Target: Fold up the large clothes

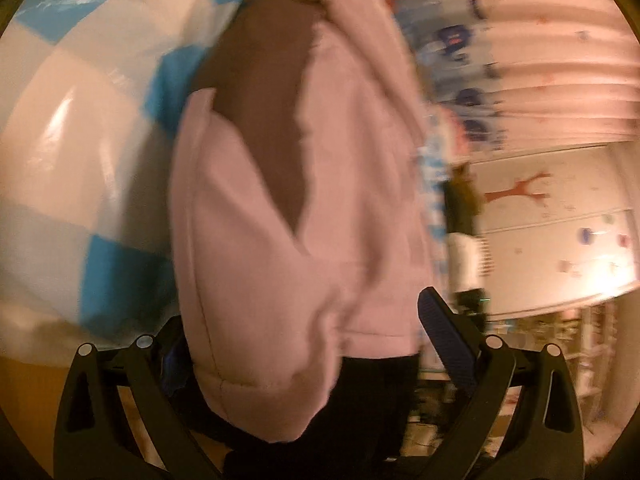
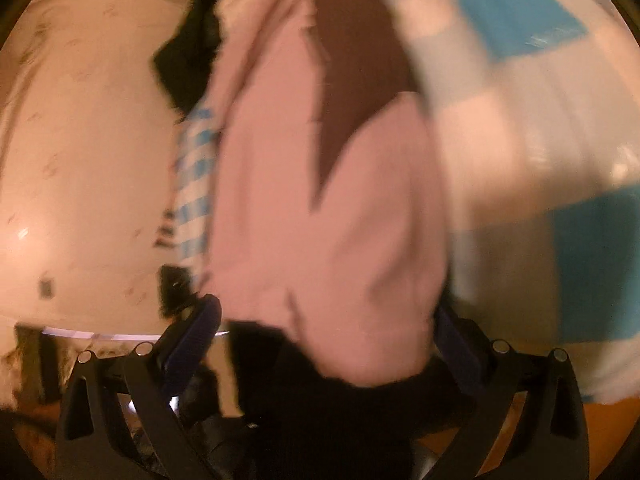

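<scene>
A thick pink garment with a brown lining and a black band at its near end fills the middle of the left wrist view, blurred. My left gripper has its jaws wide apart; the right fingertip shows beside the cloth and the other is hidden behind it. The right wrist view shows the same pink garment bulging between the spread fingers of my right gripper. Its left fingertip stands apart from the cloth. No pad visibly pinches the fabric.
A blue-and-white checked sheet lies behind the garment. Pink curtains and a white cabinet stand at the right of the left wrist view. A pale wall and a dark object show in the right wrist view.
</scene>
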Demonstrator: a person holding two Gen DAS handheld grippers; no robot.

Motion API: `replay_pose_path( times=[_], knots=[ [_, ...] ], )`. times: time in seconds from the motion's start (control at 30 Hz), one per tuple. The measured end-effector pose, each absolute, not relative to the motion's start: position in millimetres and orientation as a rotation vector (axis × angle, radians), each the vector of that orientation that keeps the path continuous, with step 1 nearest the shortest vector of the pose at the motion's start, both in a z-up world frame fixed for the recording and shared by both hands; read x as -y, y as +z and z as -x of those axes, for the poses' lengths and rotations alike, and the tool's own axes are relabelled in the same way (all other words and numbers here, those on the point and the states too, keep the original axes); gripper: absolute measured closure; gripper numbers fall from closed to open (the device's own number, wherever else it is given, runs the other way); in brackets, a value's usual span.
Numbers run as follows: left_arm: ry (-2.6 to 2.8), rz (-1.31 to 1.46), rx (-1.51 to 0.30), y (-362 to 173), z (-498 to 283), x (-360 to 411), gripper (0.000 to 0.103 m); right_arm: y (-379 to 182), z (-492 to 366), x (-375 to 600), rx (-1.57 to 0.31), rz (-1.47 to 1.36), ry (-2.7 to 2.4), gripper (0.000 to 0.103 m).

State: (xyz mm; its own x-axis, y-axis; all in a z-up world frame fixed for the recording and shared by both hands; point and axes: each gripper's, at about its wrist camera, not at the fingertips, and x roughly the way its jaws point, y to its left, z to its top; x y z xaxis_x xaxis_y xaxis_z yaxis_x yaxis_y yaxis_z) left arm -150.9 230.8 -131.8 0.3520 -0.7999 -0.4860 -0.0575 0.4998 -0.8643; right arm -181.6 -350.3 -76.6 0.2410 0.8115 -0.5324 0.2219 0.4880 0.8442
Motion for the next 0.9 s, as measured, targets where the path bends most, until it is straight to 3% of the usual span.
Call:
replay_pose_path(
  times=[0.07,0.17,0.53,0.57,0.63,0.67,0.7,0.73,0.77,0.9],
  knots=[
    [-0.616,0.958,-1.083,-126,154,-236,0.009,-72,182,350,-1.243,-1.068,0.620,0.006],
    [-0.553,0.928,-1.151,-138,148,-238,0.009,-93,173,353,-1.361,-1.027,0.507,0.006],
    [-0.501,0.887,-1.187,-151,140,-228,0.009,-101,173,355,-1.370,-1.061,0.484,0.006],
    [-0.500,0.877,-1.182,-149,140,-227,0.015,-98,174,352,-1.360,-1.035,0.472,0.006],
    [-0.473,0.821,-1.202,-148,141,-223,0.031,-92,179,337,-1.342,-1.003,0.446,0.029],
    [-0.447,0.800,-1.215,-148,142,-223,0.042,-91,181,334,-1.340,-1.004,0.432,0.065],
    [-0.433,0.796,-1.219,-150,142,-228,0.051,-92,183,336,-1.330,-1.017,0.427,0.067],
    [-0.415,0.795,-1.227,-152,142,-230,0.071,-88,185,333,-1.308,-1.008,0.422,0.068],
    [-0.408,0.813,-1.227,-152,143,-233,0.080,-86,185,332,-1.297,-1.006,0.422,0.070],
    [-0.420,0.784,-1.172,-122,147,-228,0.090,-63,182,325,-1.203,-1.022,0.457,0.074]
  ],
)
